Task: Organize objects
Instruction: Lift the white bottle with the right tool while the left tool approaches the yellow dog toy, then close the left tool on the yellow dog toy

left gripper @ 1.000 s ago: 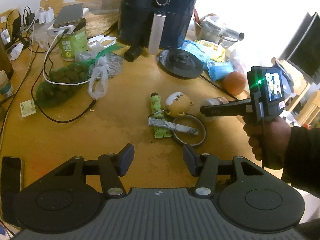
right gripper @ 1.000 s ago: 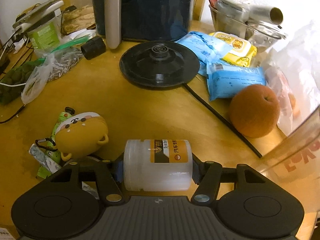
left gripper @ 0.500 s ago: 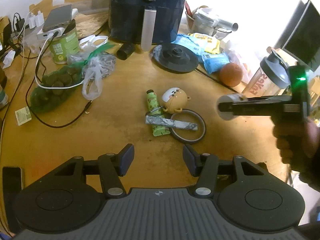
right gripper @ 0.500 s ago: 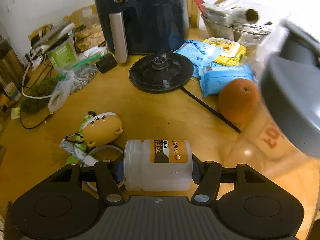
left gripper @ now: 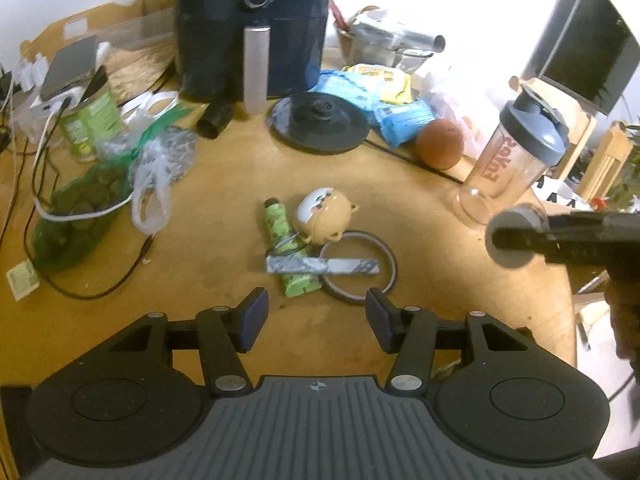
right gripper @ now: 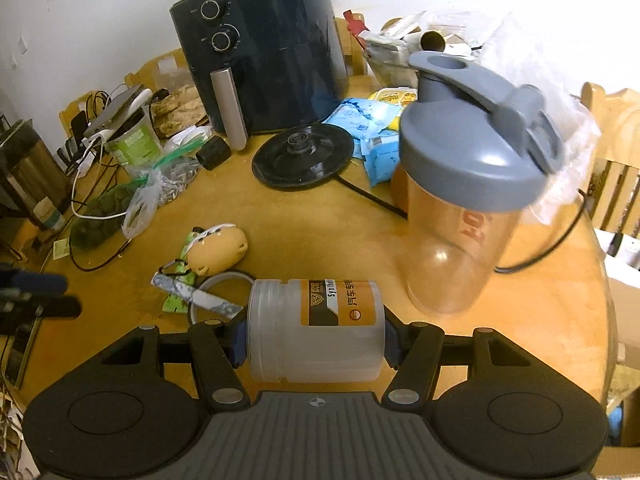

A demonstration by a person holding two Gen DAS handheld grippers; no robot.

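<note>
1. Translucent plastic jar point(right gripper: 316, 330) with orange label lay sideways, clamped between right gripper point(right gripper: 314, 342) pads, off the wooden table point(right gripper: 320, 224), just beside the shaker bottle point(right gripper: 468, 184).
2. Left gripper point(left gripper: 316, 318) sat part-open, holding nothing, above the tape ring point(left gripper: 386, 266) and green tube point(left gripper: 288, 254).

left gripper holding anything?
No. The left gripper is open, with only bare table between its pads.
</note>
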